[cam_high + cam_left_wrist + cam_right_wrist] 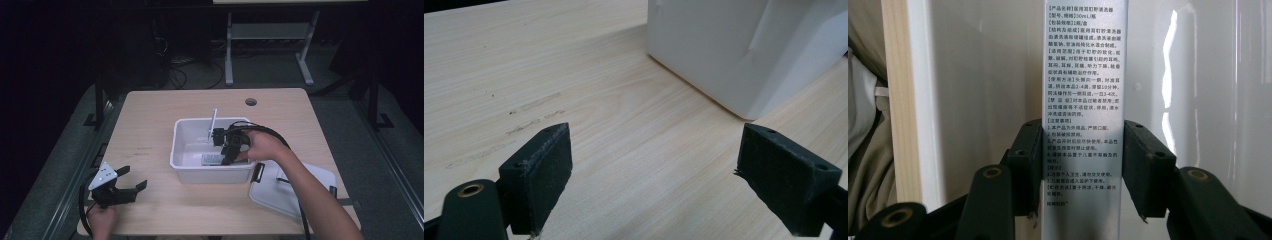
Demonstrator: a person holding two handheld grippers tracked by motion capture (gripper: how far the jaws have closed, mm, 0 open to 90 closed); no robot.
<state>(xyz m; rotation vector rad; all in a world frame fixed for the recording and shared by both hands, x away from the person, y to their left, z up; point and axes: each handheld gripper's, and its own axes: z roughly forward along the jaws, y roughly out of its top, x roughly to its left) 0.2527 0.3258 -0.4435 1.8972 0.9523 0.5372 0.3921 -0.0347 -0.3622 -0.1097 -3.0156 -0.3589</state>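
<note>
- Right gripper (226,152) reaches down into the white bin (182,145), jaws closed on a slim silver box (1083,120) at the bin floor, gripped across its narrow faces for a firm hold.
- Left gripper (131,181) rests wide open on the table (150,115), empty and out of the way.

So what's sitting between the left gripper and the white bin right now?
Nothing: the left gripper view shows bare wooden table from the open left gripper up to the white bin. The high view agrees.
</note>
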